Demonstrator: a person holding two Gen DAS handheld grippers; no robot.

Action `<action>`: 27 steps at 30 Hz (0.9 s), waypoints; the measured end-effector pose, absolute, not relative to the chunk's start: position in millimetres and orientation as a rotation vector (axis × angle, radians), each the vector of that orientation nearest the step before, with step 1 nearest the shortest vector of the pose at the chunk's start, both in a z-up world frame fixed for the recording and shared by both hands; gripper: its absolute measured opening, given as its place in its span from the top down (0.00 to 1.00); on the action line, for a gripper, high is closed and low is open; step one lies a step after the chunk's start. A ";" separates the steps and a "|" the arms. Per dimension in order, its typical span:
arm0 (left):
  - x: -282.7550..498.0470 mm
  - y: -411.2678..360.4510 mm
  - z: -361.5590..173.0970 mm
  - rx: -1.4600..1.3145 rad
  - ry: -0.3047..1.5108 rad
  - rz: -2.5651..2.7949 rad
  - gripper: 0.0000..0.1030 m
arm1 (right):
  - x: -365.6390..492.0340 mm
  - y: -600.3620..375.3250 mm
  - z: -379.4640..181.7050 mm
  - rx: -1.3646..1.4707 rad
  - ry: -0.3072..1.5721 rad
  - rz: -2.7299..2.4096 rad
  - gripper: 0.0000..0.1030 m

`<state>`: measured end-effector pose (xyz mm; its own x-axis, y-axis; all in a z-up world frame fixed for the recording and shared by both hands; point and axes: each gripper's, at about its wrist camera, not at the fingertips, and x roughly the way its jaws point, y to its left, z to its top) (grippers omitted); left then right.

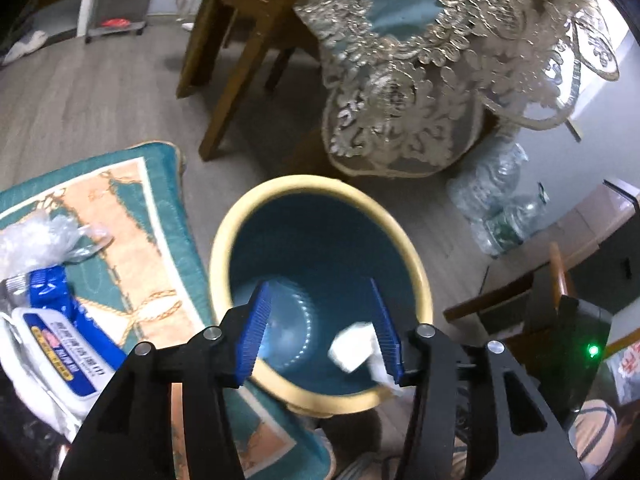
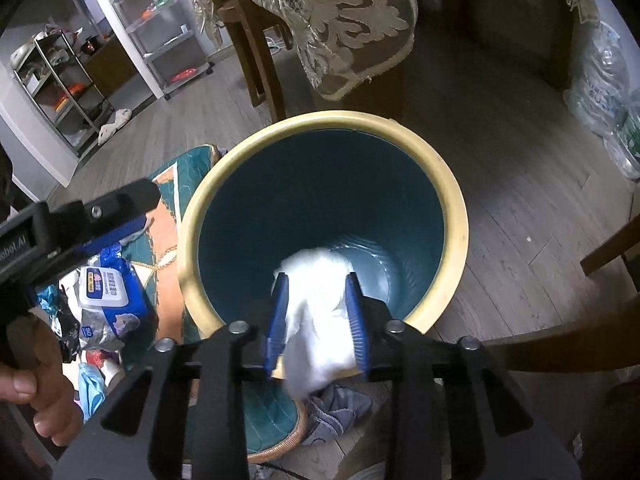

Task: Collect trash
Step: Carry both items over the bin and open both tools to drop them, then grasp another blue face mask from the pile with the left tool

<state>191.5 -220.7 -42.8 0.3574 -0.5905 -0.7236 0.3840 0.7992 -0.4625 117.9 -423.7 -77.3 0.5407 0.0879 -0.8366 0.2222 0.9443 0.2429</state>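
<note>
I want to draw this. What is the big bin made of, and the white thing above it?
The bin looks like smooth plastic: a glossy cream rim, and a teal inside with a shiny ribbed bottom. The white wad between the right gripper's blue fingers looks like soft tissue paper, crumpled and matte, though it is blurred, so thin cloth is possible.

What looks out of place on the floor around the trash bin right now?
Litter lies loose on the patterned rug left of the bin: a blue wet-wipes pack, crumpled clear plastic and wrappers. A white tissue sits between the right gripper fingers above the bin.
</note>
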 end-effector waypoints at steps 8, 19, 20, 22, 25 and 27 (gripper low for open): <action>189.1 -202.7 -22.0 -0.132 0.976 -0.574 0.26 | 119.2 -414.3 -68.5 0.341 0.961 -0.054 0.47; 197.1 -132.2 4.5 -0.138 0.961 -0.422 0.26 | 120.2 -394.3 -52.8 0.338 0.912 0.020 0.43; 196.5 -124.5 6.4 -0.145 0.960 -0.409 0.26 | 120.5 -391.5 -51.6 0.335 0.909 0.029 0.43; 193.6 -109.1 9.1 -0.157 0.955 -0.387 0.26 | 120.9 -386.5 -49.5 0.331 0.906 0.043 0.43; 185.2 -87.3 10.7 -0.163 0.959 -0.357 0.26 | 121.5 -375.7 -45.7 0.320 0.899 0.075 0.43; 178.2 -77.4 10.1 -0.164 0.962 -0.346 0.26 | 121.9 -366.0 -42.8 0.305 0.893 0.102 0.43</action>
<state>178.2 -77.4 10.1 0.5221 -0.3593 -0.7735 0.2154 0.9331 -0.2880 121.9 -366.0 -42.8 0.6252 0.2140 -0.7506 0.0387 0.9520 0.3036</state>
